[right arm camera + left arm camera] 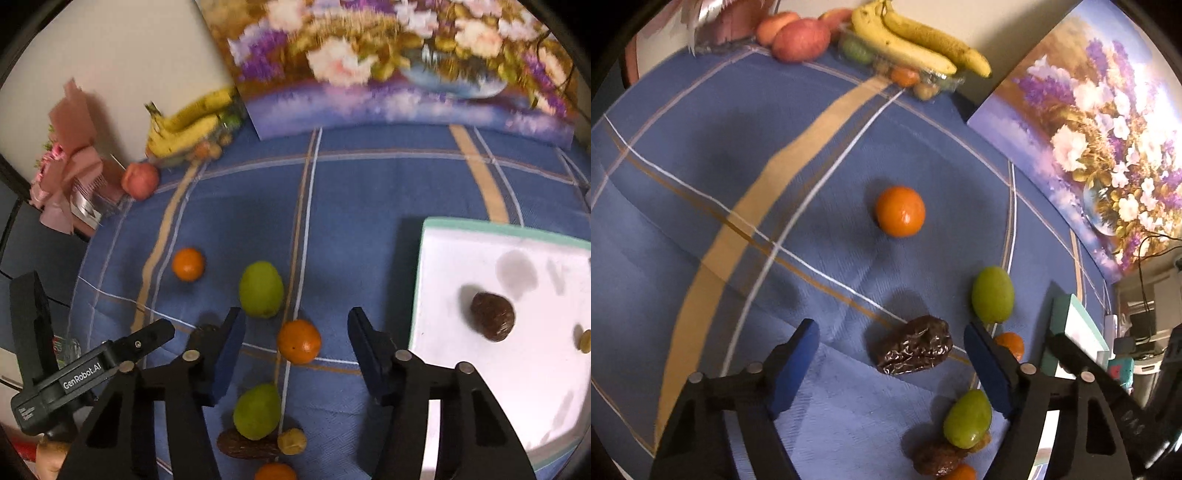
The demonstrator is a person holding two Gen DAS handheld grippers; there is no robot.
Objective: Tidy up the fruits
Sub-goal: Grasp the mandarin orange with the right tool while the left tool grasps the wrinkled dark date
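Observation:
Loose fruit lies on a blue plaid tablecloth (701, 221). In the left wrist view my left gripper (891, 352) is open, with a dark wrinkled date (914, 345) between its fingers. An orange (900, 211) lies ahead and green fruits (993, 294) (967, 419) to the right. In the right wrist view my right gripper (295, 338) is open, with an orange (298, 341) between its fingers. A green fruit (260, 290) lies just ahead, another (256, 410) below. A white tray with a green rim (421, 280) at right holds a dark date (492, 316).
Bananas (916, 40) on a clear box of small fruit and red apples (801, 38) sit at the table's far edge. A flower painting (388, 62) leans on the wall. A pink bouquet (62, 166) lies far left. My left gripper's body (92, 369) shows at lower left.

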